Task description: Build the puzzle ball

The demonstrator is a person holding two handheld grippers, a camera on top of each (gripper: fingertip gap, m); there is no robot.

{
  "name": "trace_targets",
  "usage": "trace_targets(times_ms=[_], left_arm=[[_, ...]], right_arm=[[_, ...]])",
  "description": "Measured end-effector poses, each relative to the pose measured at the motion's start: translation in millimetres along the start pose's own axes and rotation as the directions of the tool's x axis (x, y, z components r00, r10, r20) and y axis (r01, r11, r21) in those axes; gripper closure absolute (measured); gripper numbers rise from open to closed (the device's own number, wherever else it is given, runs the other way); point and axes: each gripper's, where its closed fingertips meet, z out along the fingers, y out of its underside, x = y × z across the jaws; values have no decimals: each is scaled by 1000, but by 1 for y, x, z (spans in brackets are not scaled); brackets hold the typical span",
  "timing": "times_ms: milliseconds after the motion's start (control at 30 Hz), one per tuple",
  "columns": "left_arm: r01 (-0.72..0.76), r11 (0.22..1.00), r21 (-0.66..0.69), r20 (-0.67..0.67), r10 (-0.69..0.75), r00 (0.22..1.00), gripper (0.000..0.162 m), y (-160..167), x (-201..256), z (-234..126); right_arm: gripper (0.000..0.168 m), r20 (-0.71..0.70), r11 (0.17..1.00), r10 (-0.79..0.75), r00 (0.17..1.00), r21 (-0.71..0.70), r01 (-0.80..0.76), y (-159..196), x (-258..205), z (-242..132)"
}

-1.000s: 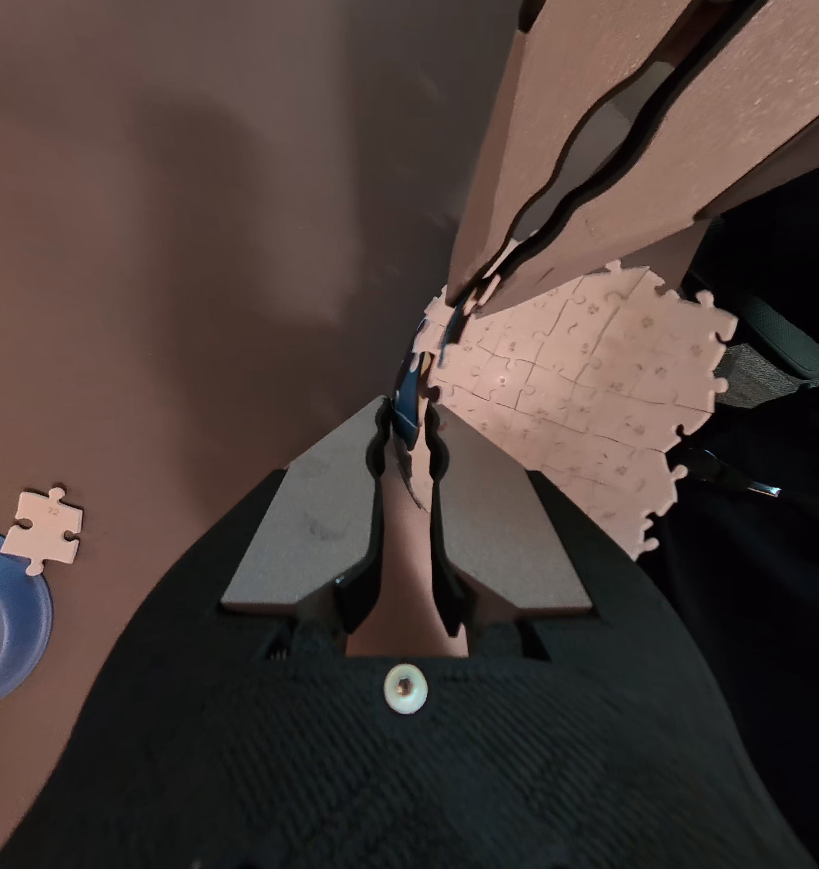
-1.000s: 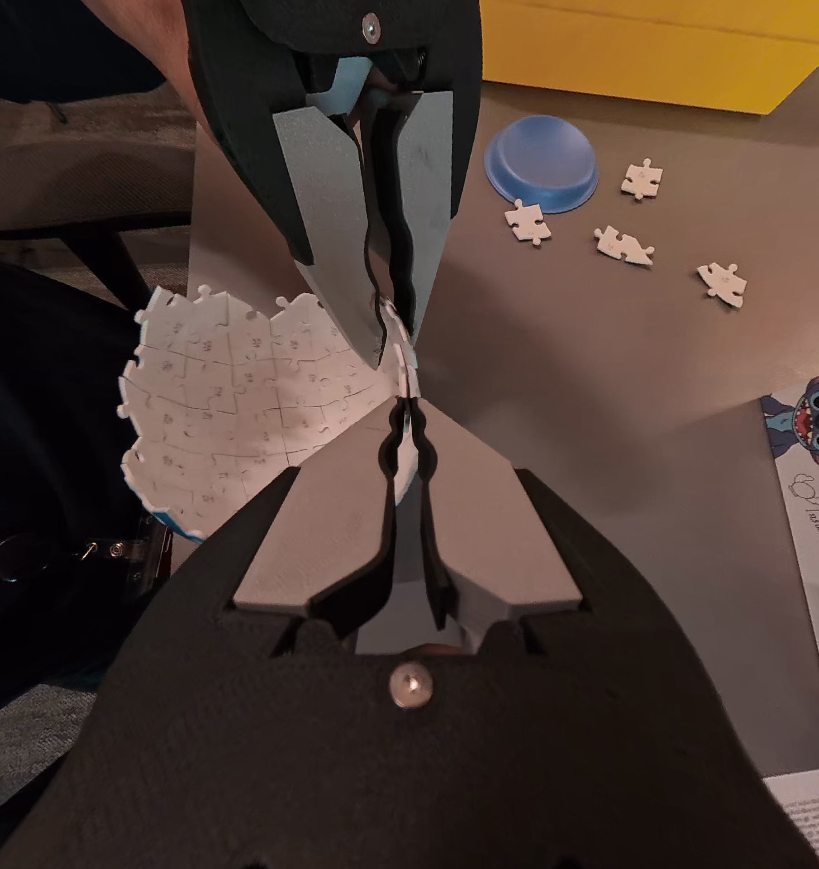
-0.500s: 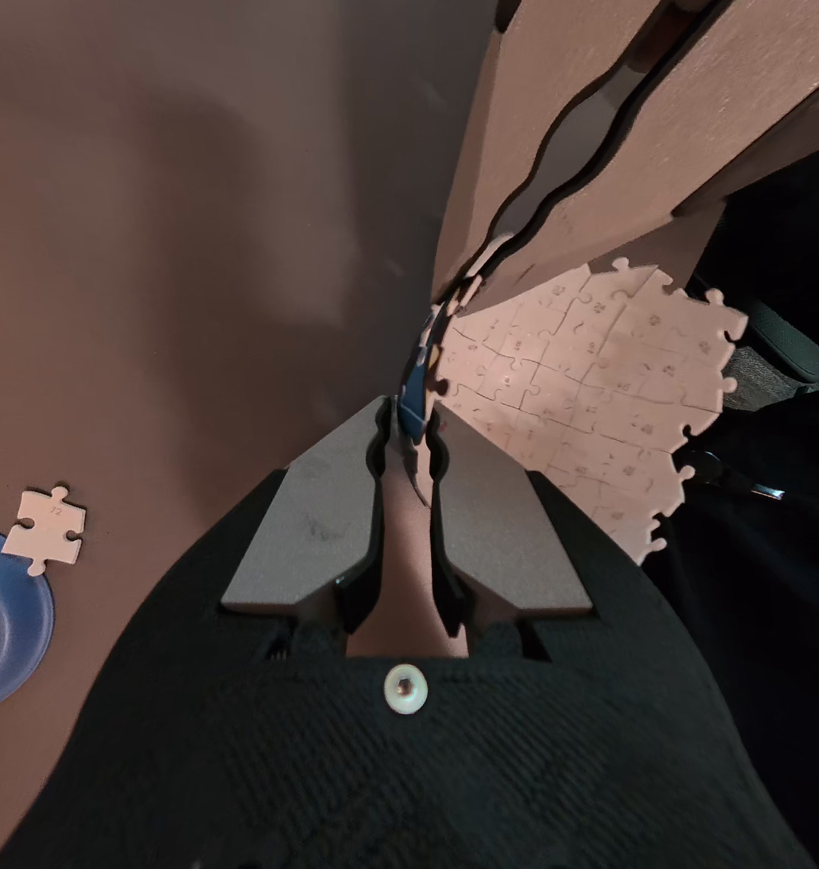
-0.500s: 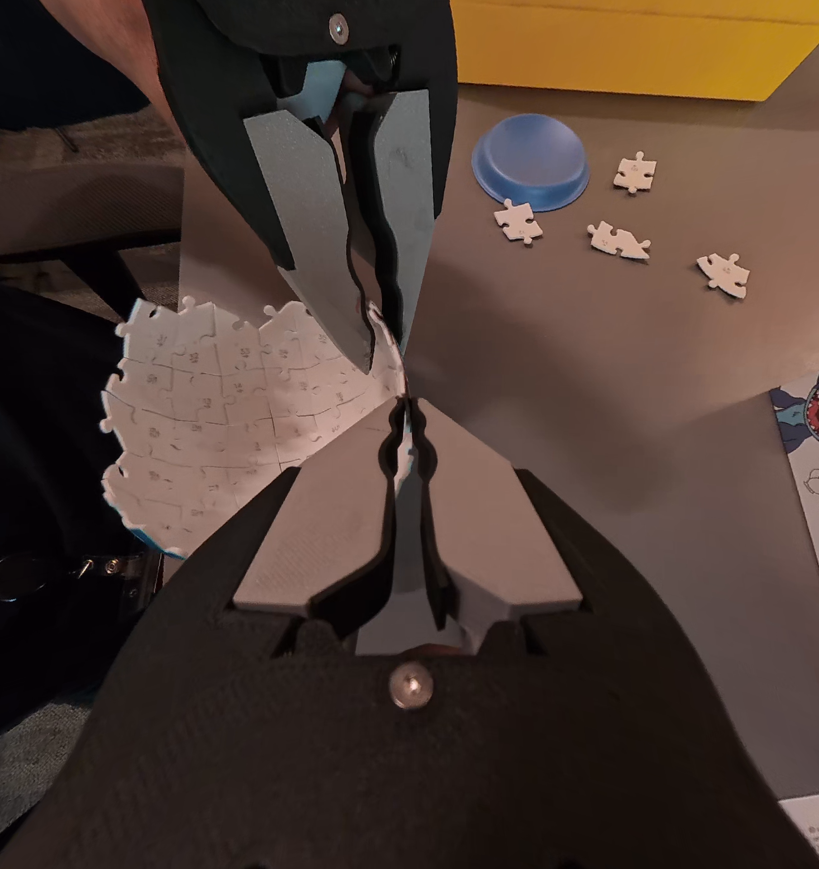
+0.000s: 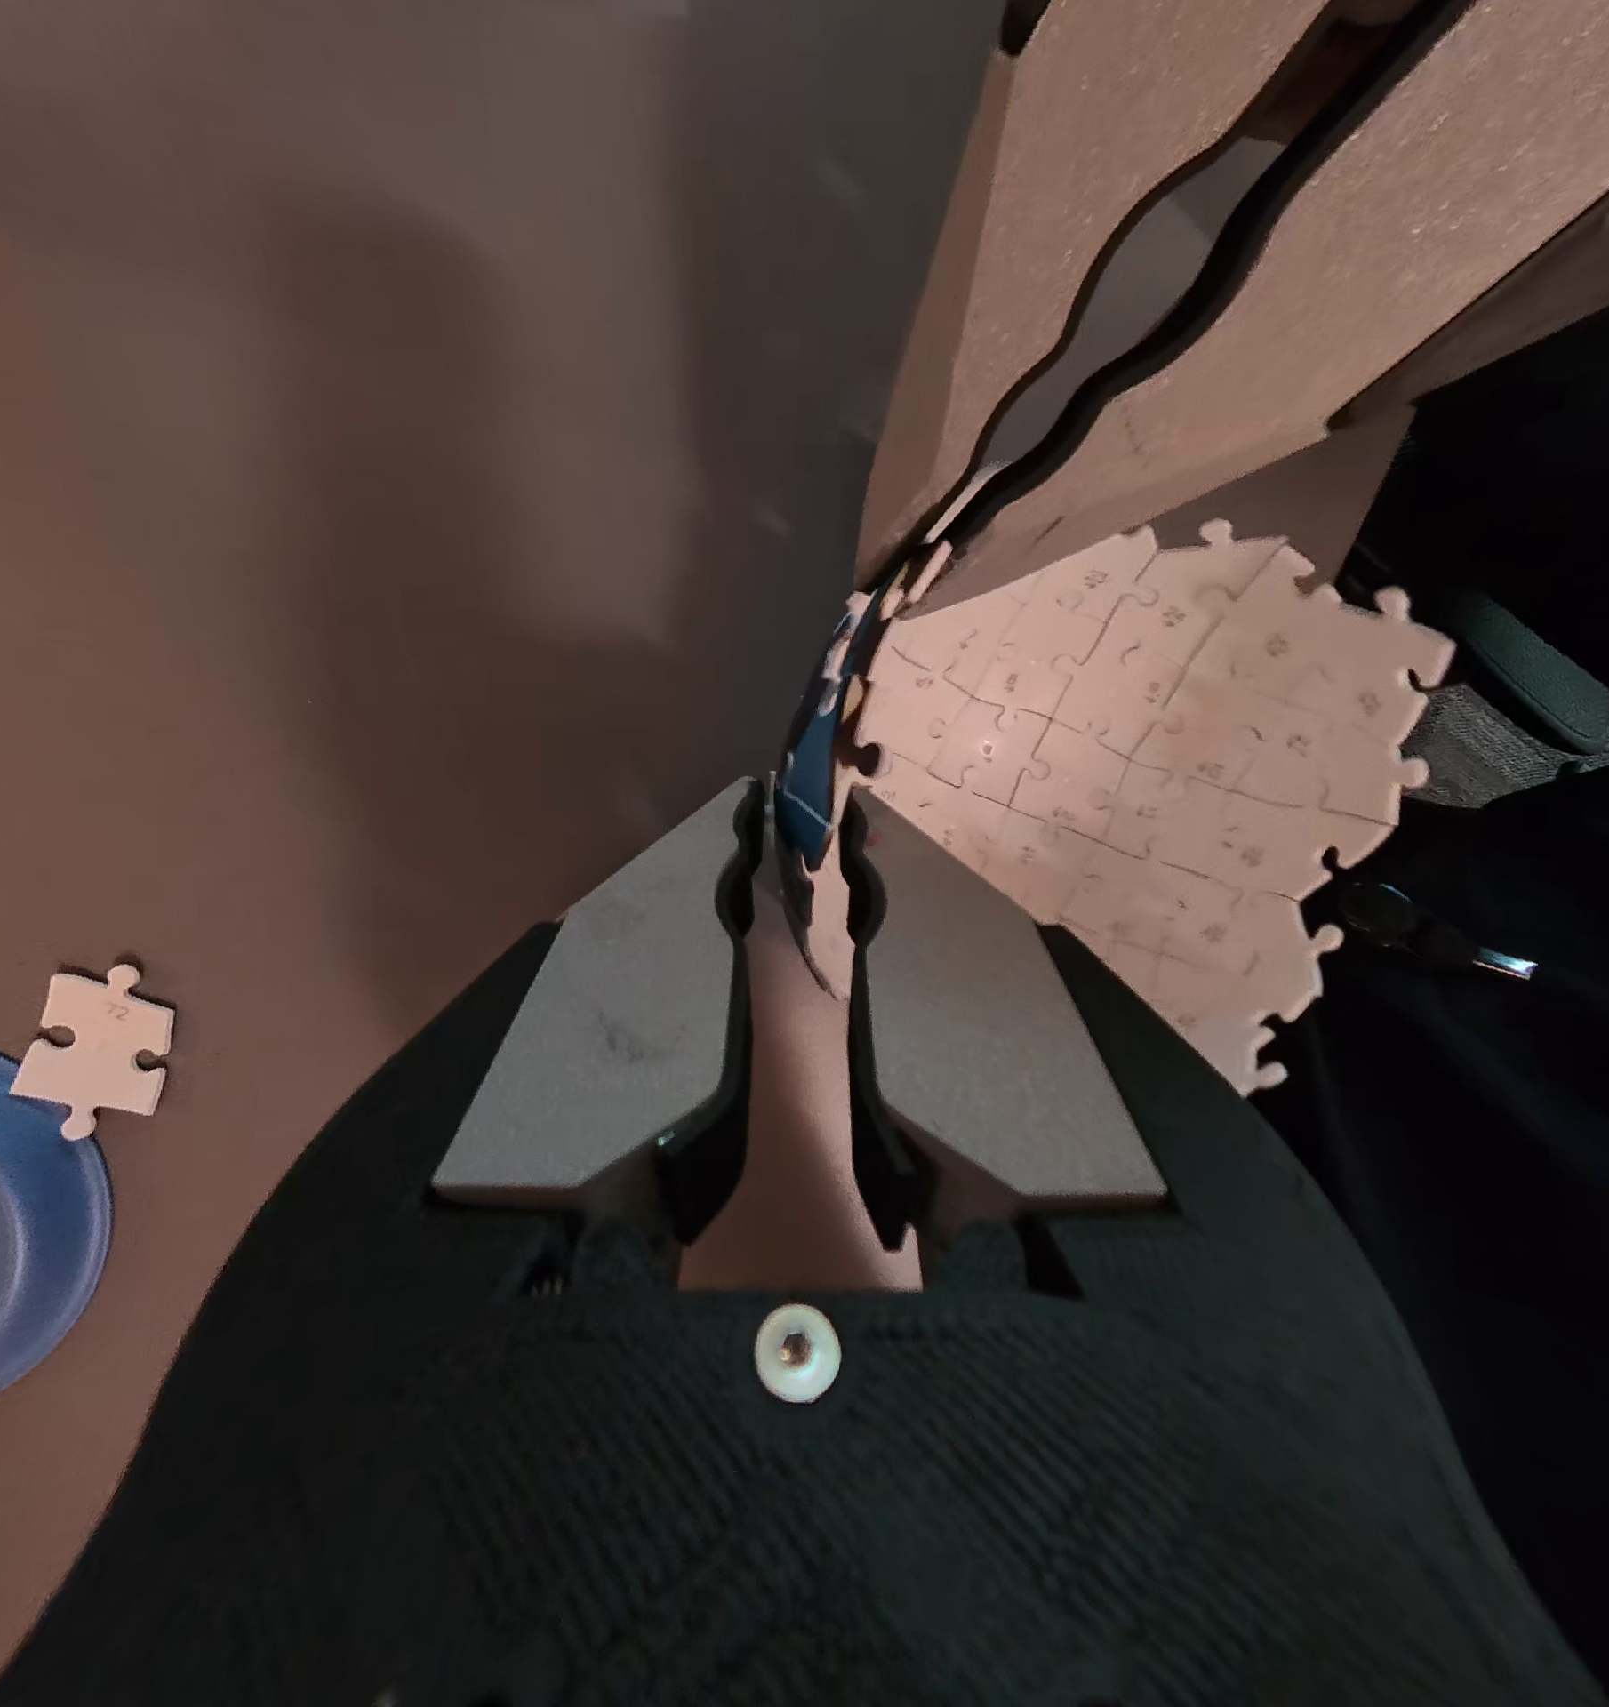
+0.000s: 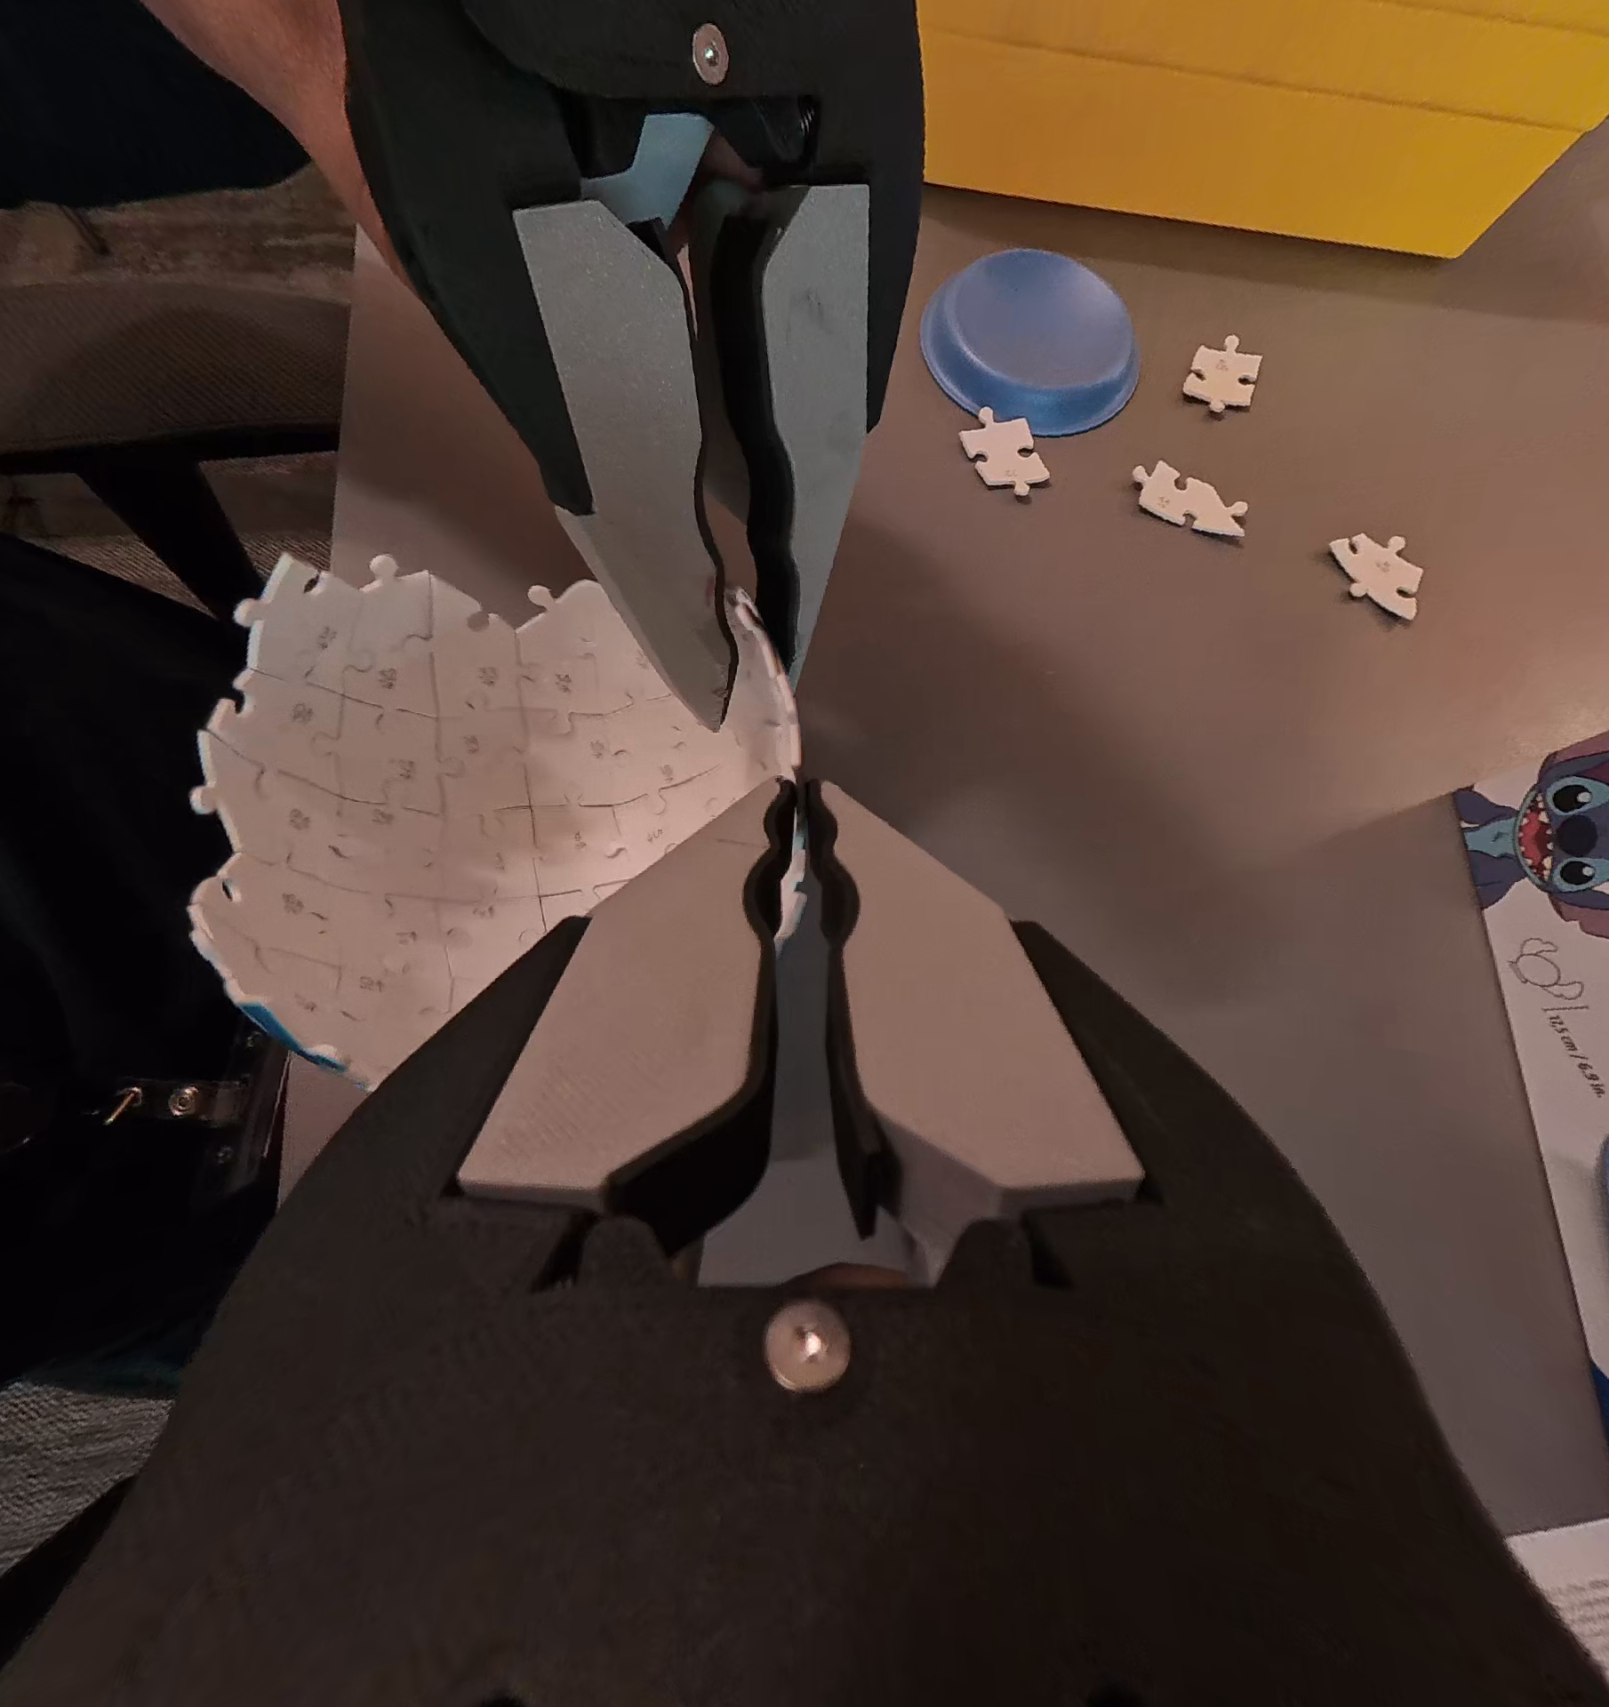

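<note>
- Brown counter holds a blue dish, four loose pieces and a yellow box at the back.
- Both grippers hold the half-built puzzle ball up past the counter's edge.
- Since a moment ago, the ball has tipped a little, and its white inside shows more. I think a rim piece is being pushed in.
- Left gripper has its fingers closed on the ball's rim, blue side showing.
- Right gripper pinches the same rim just beside it, fingers closed.
- Rim sits between both sets of fingers, and the bowl part bulges off to one side.
- Lots of the ball is not built yet.
</note>
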Motion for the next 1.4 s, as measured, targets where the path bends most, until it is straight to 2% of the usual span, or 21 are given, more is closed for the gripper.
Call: trace_targets(times_ms=[400,800,1400], left_arm=[[-54,998,45,29,52,998,147,-17,2,-10],[-101,995,16,77,99,992,156,-24,-2,-5],[-161,987,-18,131,162,978,160,-24,-4,-1]], right_arm=[[168,5,1000,11,1000,18,-11,1,3,4],[168,1,1000,16,1000,25,-16,2,5,5],[168,-8,1000,0,1000,13,1,7,9,8]])
